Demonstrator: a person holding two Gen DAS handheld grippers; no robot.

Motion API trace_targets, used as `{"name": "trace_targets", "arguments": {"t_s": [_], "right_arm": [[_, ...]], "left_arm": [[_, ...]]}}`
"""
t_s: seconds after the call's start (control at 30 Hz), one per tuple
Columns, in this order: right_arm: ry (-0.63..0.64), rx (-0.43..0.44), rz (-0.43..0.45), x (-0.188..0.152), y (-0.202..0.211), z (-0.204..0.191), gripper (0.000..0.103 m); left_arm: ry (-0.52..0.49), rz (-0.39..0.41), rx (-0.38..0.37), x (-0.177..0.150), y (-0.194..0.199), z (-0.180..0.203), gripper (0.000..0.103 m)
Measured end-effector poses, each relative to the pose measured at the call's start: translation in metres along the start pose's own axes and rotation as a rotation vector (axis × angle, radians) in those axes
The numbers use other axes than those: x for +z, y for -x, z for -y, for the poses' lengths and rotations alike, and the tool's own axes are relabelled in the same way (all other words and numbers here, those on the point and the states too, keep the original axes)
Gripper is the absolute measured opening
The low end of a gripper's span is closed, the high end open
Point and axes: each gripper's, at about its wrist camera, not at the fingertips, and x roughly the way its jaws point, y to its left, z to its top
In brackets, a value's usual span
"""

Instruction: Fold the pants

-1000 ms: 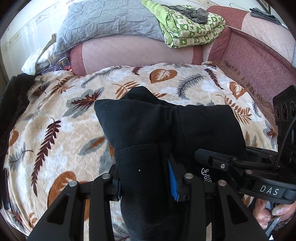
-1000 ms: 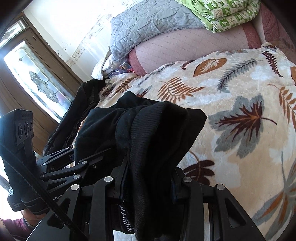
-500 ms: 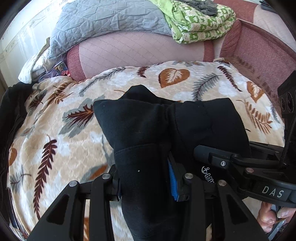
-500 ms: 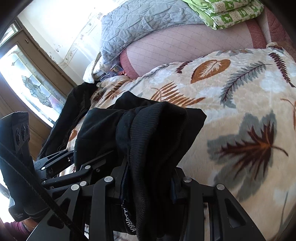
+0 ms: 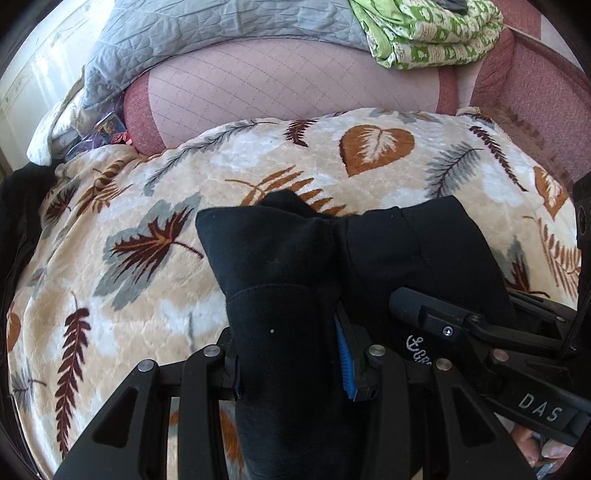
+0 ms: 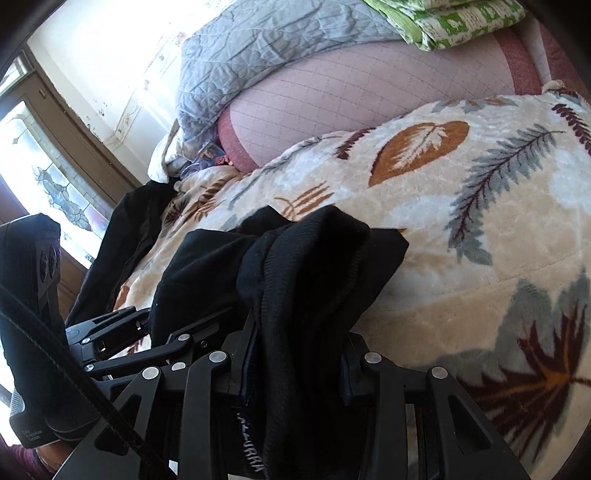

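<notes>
The black pants (image 5: 280,258) hang bunched between both grippers, above a leaf-patterned blanket (image 5: 129,295). My left gripper (image 5: 291,354) is shut on a thick fold of the pants; a blue pad (image 5: 343,365) shows beside the cloth. My right gripper (image 6: 295,350) is shut on the ribbed edge of the pants (image 6: 306,266). In the left wrist view the right gripper (image 5: 461,325) sits close on the right. In the right wrist view the left gripper (image 6: 122,332) sits close on the left. The fingertips are hidden by cloth.
A pink sofa backrest (image 5: 277,77) rises behind the blanket, with a grey quilt (image 5: 192,33) and a green folded blanket (image 5: 424,33) on top. Another dark garment (image 6: 125,236) lies at the blanket's left edge. A window (image 6: 48,177) is at the left.
Both grippers, still holding the pants, have moved forward toward the sofa backrest. The backrest and the far edge of the blanket look nearer.
</notes>
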Motion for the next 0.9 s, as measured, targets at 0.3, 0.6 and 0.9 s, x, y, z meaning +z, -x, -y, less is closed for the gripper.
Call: {"name": "trace_targets", "arguments": {"t_s": [0.3, 0.6, 0.9], "right_arm": [[-0.022, -0.008, 0.037, 0.014, -0.006, 0.012, 0.037], [-0.079, -0.019, 0.015, 0.013, -0.018, 0.029, 0.04], [-0.159, 0.033, 0.001, 0.009, -0.028, 0.05, 0.046]], "left_arm": [[0.011, 0.015, -0.011, 0.018, -0.015, -0.002, 0.039], [0.006, 0.027, -0.003, 0.015, -0.028, -0.003, 0.049], [0.045, 0.028, -0.039, 0.013, -0.041, -0.012, 0.063]]}}
